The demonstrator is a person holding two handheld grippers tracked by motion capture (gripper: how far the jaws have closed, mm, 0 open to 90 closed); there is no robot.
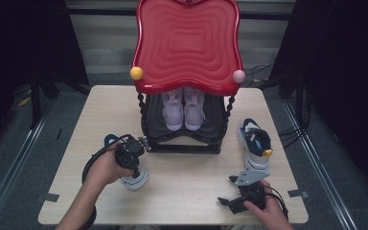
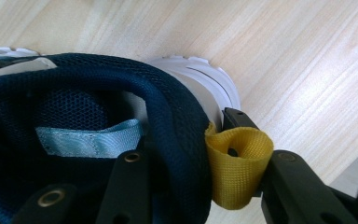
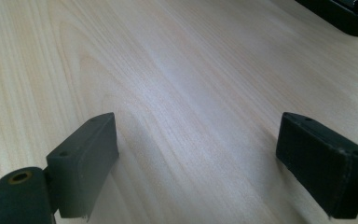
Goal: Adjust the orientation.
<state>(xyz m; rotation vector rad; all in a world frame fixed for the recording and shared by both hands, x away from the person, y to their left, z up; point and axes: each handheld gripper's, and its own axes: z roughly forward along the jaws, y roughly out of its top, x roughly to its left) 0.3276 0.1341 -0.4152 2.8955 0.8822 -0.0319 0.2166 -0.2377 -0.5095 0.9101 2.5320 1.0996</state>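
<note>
Navy mesh and a white sole mark the sneaker (image 2: pixel 121 107) that the left gripper (image 2: pixel 200 163) has by the heel: one jaw sits inside the padded collar, the other outside against the yellow pull loop (image 2: pixel 237 163), so collar and loop are pinched between the pads. In the high view this shoe (image 1: pixel 133 179) lies on the wooden table (image 1: pixel 187 191) in front of the black shoe rack (image 1: pixel 184 139), under the left hand (image 1: pixel 106 167). Its mate, the second sneaker (image 1: pixel 255 143), stands to the right of the rack, well apart, and a pink pair (image 1: pixel 184 109) already fills the rack's lower shelf beneath the red top tray (image 1: pixel 187 43). The right gripper (image 3: pixel 196 154) waits over bare wood with its jaws spread wide and nothing between them; in the high view it hovers near the table's front edge (image 1: pixel 239 201). The likely trouble is the grip itself: soft collar padding and a floppy loop give little to bite on, so when the shoe is lifted its toe may swing down and twist out of the pads. A swinging toe could also catch the rack's front lip or nudge the pink pair on the way in.
</note>
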